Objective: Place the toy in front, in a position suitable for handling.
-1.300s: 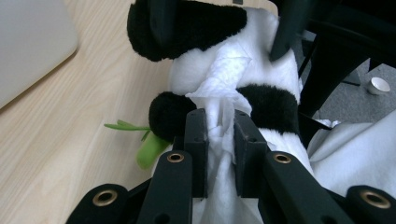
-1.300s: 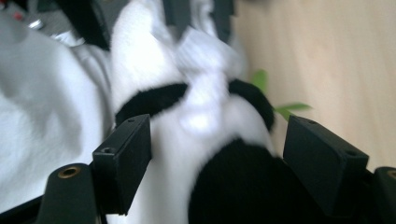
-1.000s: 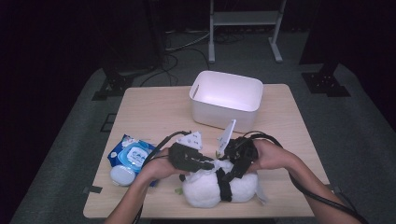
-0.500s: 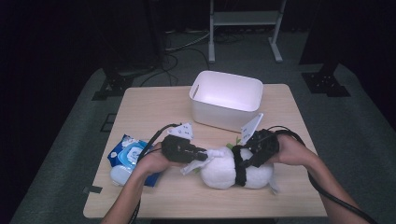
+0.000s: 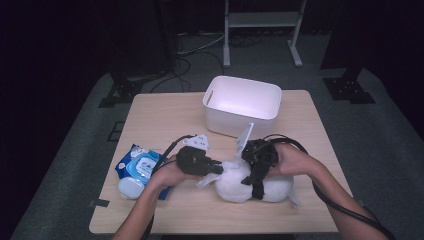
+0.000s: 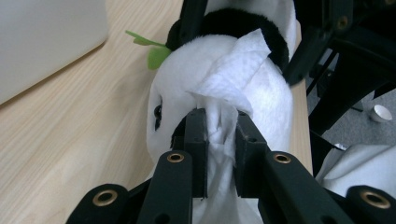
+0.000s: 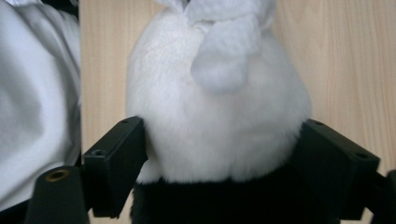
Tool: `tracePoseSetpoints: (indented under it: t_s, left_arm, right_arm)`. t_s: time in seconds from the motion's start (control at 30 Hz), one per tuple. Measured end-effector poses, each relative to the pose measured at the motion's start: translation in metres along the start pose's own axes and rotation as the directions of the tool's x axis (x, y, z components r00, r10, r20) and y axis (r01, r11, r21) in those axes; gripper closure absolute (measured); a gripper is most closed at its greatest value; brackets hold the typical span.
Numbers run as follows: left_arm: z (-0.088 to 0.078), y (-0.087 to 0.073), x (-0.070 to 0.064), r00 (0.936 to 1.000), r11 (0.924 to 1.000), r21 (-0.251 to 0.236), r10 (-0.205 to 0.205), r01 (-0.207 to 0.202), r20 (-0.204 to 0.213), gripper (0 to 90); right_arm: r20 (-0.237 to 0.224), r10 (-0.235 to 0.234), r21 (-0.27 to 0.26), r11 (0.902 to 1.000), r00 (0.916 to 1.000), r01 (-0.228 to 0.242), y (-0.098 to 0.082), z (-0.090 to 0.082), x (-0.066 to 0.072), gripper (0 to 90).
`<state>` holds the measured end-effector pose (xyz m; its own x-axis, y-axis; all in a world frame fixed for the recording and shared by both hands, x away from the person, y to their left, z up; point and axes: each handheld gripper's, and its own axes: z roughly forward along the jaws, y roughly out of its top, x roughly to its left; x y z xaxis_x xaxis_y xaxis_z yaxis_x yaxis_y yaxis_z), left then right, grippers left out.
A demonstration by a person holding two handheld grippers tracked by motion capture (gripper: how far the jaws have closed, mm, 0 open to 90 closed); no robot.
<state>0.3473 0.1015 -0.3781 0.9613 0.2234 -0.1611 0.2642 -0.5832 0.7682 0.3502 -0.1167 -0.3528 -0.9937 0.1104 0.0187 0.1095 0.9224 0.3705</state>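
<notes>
Near the front edge of the bench (image 5: pixel 160 115), right of its middle, a white plush toy (image 5: pixel 252 185) lies on its side. The left hand-held gripper (image 6: pixel 219 140) is clamped on a white wipe (image 6: pixel 233 77) and presses it against the toy's head. The right hand-held gripper (image 7: pixel 224 154) straddles the toy's body, its jaws having just been opening wide, their pads against the fur on both sides.

White plush panda (image 5: pixel 252 184) lying on table, white wipe (image 6: pixel 229 93) against face.
</notes>
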Motion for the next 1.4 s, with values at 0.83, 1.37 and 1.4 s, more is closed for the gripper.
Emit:
tracePoseSetpoints:
  t_s: [0.83,1.37,1.4]
  left_arm:
    - [-0.019,0.007,-0.002,0.9997,0.9987,-0.049,0.006,-0.007,-0.023,78.4]
    - [-0.071,0.026,-0.002,0.9945,0.9941,-0.099,0.034,-0.044,-0.099,77.5]
    - [-0.067,0.024,0.001,0.9964,0.9945,-0.102,0.017,-0.026,-0.083,77.5]
  right_arm:
    - [0.033,-0.055,-0.045,0.9974,0.9980,0.056,0.015,0.007,0.002,41.1]
    - [0.011,-0.033,-0.414,0.9098,0.9994,0.035,-0.006,-0.019,0.002,40.4]
    - [0.014,-0.030,-0.422,0.9060,0.9995,0.033,-0.007,-0.020,0.001,40.3]
